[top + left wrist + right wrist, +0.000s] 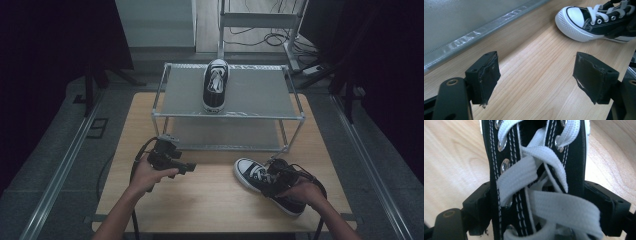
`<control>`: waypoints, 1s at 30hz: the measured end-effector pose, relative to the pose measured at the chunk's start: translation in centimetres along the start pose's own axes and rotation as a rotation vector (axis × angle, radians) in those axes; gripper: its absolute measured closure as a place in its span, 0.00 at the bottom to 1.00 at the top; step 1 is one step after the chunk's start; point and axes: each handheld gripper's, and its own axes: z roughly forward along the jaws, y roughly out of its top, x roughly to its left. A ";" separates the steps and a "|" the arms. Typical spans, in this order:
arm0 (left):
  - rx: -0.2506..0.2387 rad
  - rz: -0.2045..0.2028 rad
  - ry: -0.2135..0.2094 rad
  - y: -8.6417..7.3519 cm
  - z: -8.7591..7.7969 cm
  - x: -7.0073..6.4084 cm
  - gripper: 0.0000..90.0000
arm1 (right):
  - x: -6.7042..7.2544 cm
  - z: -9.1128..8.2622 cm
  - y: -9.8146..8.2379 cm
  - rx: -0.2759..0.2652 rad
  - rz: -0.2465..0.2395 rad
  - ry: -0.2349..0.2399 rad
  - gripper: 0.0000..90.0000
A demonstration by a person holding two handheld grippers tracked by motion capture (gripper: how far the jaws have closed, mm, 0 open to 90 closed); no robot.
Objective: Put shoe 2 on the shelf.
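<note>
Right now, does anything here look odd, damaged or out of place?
Slightly. The left gripper has frayed, peeling black tape on its jaw pads. One sneaker stands on the rack; its partner lies on the table, with the right gripper closed around its laced middle.

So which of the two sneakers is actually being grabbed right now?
The sneaker on the table, near the person's right hand: the right gripper has its jaws on either side of the laced upper. The sneaker on the rack's top shelf stands alone, untouched.
</note>
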 end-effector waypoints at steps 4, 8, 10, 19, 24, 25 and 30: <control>0.004 0.000 0.002 0.0 0.1 0.0 0.24 | 0.5 -1.5 0.2 -0.035 -0.023 0.010 0.18; 0.010 -0.003 0.004 -0.1 0.1 0.0 0.24 | 1.2 -3.8 0.6 -0.070 -0.047 0.037 0.18; 0.014 -0.005 0.005 -0.1 0.1 0.0 0.24 | 1.8 -5.0 1.0 -0.083 -0.065 0.045 0.18; 0.024 -0.022 -0.004 -0.3 0.8 0.0 0.24 | 3.9 -9.6 3.0 -0.122 -0.130 0.049 0.18; 0.036 -0.017 0.000 -0.5 1.6 -0.2 0.24 | 4.4 -11.6 4.0 -0.130 -0.141 0.059 0.18; 0.038 -0.016 0.002 -0.4 1.7 -0.2 0.24 | 4.5 -11.9 4.1 -0.131 -0.143 0.059 0.18; 0.031 -0.015 -0.002 -0.4 1.7 -0.2 0.24 | 4.5 -13.3 4.7 -0.125 -0.132 0.045 0.18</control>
